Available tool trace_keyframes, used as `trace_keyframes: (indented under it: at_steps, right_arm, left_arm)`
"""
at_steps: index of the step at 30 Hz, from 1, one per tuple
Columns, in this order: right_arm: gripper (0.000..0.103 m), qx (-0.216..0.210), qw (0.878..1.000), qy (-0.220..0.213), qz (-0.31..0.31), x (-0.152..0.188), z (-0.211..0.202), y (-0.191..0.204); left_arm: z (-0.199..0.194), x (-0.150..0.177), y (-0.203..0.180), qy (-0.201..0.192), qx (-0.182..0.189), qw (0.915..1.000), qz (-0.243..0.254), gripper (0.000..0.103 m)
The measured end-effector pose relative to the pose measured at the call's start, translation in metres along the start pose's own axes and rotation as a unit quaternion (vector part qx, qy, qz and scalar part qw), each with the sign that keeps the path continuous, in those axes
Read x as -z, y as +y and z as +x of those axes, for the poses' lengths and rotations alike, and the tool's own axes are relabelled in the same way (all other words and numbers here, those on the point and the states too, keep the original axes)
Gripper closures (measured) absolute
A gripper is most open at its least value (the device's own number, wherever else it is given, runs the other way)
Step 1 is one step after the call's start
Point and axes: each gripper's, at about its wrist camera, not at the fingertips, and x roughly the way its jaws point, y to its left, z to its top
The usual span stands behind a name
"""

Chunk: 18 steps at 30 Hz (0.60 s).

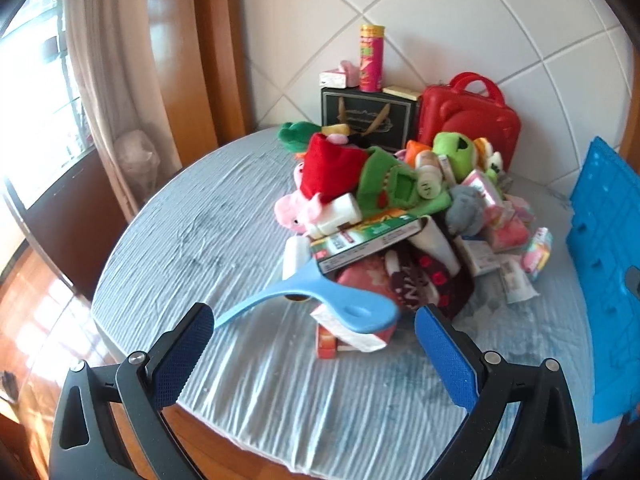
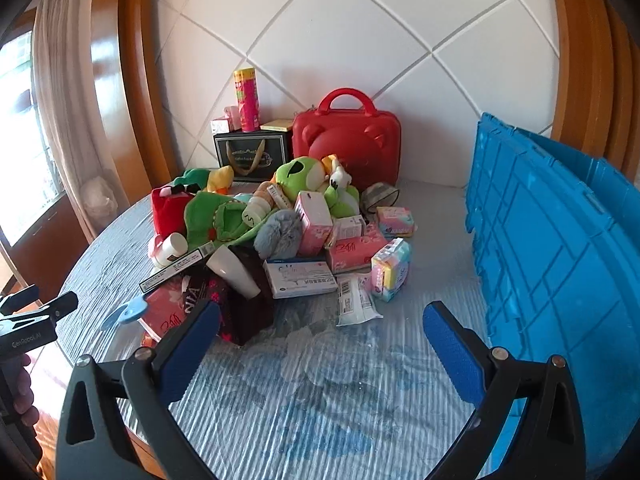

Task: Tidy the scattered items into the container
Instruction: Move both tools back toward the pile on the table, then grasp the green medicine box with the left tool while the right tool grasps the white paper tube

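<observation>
A heap of scattered items lies mid-table: a light blue slotted spoon at its near edge, a green and white box, a red plush, a green frog plush, pink tissue packs and a white medicine box. The blue plastic crate stands at the right; it also shows in the left wrist view. My left gripper is open and empty, just short of the spoon. My right gripper is open and empty, in front of the heap.
A red case, a black gift bag and a tall crisps can stand at the back against the padded wall. The round table has a blue striped cloth. The left gripper's body shows at the table's left edge.
</observation>
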Motion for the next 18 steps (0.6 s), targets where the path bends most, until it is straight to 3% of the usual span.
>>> trace_keyframes:
  at_steps: [3,10,14,18]
  right_arm:
    - [0.000,-0.017,1.000,0.016,-0.001,-0.004,0.027,0.005]
    - [0.000,-0.030,0.998,0.049,-0.013,-0.010,0.069,0.035]
    - [0.000,-0.021,0.998,0.063,-0.003,-0.010,0.083,0.054]
    - [0.000,0.003,0.997,0.074,0.024,-0.006,0.096,0.075]
  left_arm:
    - [0.016,-0.001,0.008,0.012,-0.017,0.9998,0.000,0.001]
    - [0.050,-0.014,0.022,0.025,-0.012,0.9995,0.017,0.001]
    - [0.074,-0.032,0.027,0.028,0.014,0.9984,0.047,0.003]
    - [0.098,-0.050,0.019,0.023,0.055,0.9924,0.108,0.003]
